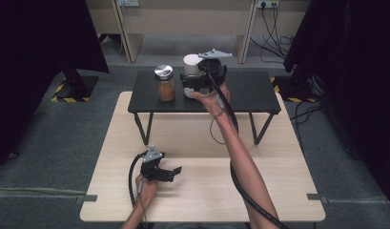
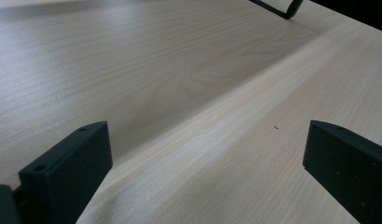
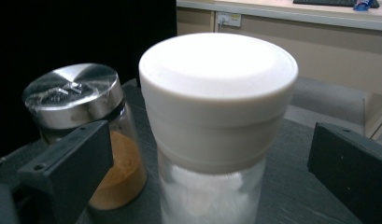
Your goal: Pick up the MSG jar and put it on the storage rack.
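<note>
From the high view, a clear round jar with a thick white lid (image 1: 191, 67) is seen standing upright on a small black shelf table (image 1: 250, 93) that sits at the far end of a pale wooden table (image 1: 202, 191). Just beside it, to the left, a glass jar of orange powder with a shiny metal lid (image 1: 165, 83) is standing. The right gripper (image 1: 195, 82) is held at the white-lidded jar, and the left gripper (image 1: 172, 172) is rested low over the wooden table, well apart from both jars. In the left gripper view, its two black jaws are seen wide apart with only bare wood between them. In the right gripper view, the jaws are spread wide on each side of the white-lidded jar (image 3: 216, 126), and its sides are not touched by them. The jar is judged to be stiff, smooth and a bit slippery, and rather light. It is best gripped around the wide white lid (image 3: 219, 93) or just under it, squarely, so it is not tipped into its neighbour (image 3: 86, 135).
</note>
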The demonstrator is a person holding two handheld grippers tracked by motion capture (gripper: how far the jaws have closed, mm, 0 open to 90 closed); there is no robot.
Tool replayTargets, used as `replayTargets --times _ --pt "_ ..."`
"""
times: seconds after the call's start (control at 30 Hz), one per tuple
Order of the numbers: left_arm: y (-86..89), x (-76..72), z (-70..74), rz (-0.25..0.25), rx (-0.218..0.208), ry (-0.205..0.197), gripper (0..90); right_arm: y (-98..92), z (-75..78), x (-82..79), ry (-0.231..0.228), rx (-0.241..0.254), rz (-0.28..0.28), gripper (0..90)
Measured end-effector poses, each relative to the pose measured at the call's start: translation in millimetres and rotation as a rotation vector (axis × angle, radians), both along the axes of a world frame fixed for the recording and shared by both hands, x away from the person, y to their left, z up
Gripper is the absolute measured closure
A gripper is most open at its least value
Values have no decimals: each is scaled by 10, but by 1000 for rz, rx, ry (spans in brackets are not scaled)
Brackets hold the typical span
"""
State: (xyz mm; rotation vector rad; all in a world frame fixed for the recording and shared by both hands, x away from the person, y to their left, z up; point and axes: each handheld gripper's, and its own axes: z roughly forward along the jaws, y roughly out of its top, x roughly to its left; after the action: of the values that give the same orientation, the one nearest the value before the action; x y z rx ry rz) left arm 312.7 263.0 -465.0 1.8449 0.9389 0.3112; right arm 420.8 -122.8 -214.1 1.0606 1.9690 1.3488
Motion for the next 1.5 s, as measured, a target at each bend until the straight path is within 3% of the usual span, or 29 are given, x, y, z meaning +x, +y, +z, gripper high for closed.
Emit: replayTargets --times 0.23,0.43,0.77,0.9,1.1,1.23,1.5 --pt "-2 0 5 -1 3 0 6 -244 -68 -182 -30 17 70 2" --pt "-3 1 5 1 3 1 6 -488 -247 -401 -46 93 78 2" --pt "-5 -1 2 2 3 -1 6 -753 -553 -800 -70 114 205 4" --pt "-6 -1 3 2 2 0 6 -910 -779 -922 -60 159 264 5" --pt "-5 -1 -1 4 -1 1 5 -968 -1094 -1092 -51 103 274 6" --pt "-6 -1 3 3 3 0 6 -1006 -1331 -1185 -36 94 290 6" --pt "-8 -2 4 3 4 1 5 -1039 -1806 -1212 24 79 284 6"
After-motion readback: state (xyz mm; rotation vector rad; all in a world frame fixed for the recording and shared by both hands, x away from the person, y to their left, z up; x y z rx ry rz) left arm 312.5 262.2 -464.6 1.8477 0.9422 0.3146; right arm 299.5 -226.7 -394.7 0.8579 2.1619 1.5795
